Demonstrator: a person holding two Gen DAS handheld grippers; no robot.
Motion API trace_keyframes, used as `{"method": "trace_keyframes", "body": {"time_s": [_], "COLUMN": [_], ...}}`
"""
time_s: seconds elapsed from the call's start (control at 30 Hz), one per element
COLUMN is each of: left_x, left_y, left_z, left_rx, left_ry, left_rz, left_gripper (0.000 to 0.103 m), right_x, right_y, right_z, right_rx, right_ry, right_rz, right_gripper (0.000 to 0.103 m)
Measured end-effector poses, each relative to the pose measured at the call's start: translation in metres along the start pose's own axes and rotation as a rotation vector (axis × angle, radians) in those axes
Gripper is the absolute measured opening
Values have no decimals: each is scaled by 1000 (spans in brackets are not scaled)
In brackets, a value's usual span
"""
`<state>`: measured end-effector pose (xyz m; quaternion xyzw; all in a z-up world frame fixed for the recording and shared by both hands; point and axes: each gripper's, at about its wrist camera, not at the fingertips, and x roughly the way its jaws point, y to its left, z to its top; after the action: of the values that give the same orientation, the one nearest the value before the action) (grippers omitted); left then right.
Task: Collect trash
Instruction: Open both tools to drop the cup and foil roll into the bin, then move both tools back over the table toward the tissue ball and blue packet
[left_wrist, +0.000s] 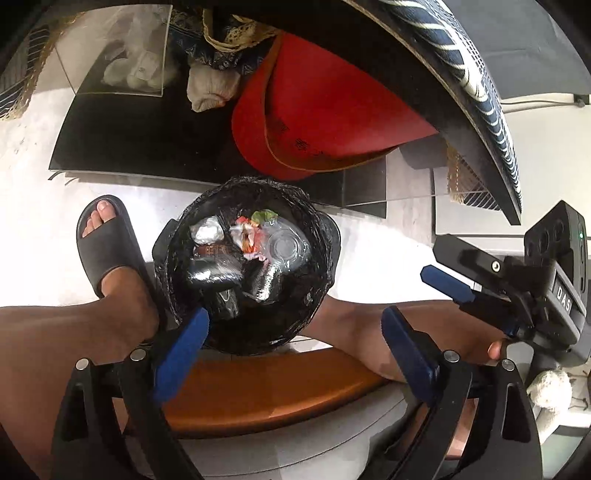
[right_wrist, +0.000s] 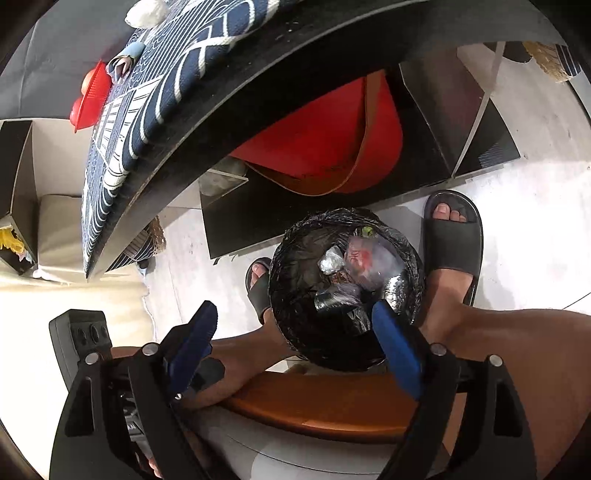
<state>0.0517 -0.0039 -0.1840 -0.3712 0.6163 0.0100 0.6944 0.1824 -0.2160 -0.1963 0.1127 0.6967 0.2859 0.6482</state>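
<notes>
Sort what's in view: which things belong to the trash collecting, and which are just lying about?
Job:
- lined trash bin
- clear plastic cup inside
- crumpled wrapper inside
- left tool, open
- right tool, open

Lying about:
- red bag
- patterned table runner
- black slipper

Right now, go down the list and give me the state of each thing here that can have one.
Bin: upright on the floor between the person's feet, black liner in, partly full of trash.
Left claw: open, nothing between the fingers, above the bin.
Right claw: open, empty, above the bin.
Red bag: under the table, slumped.
</notes>
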Motion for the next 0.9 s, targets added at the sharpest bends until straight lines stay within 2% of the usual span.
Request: {"method": "trace_keyframes", "body": {"time_s": [0.3, 0.5, 0.73, 0.9], "left_x": [-8, -24, -55, -82], "left_y": [4, 2, -11, -29], "left_z": [2, 3, 1, -4], "left_rx": [-21, -7, 77, 189], "left_ry": [-29, -87, -216, -342], "left_rz": [-3, -34, -15, 29], "left_gripper": [92, 92, 92, 92], "right_x": [-6, -18, -43, -63], "right_y": [3, 6, 22, 36], "right_z": [-3, -5, -12, -14], "right_rx": [-22, -54, -156, -256], "right_ry": [-29, -72, -172, -254], "right_rz": [0, 8, 56, 42], "right_gripper": [85, 85, 85, 85]}}
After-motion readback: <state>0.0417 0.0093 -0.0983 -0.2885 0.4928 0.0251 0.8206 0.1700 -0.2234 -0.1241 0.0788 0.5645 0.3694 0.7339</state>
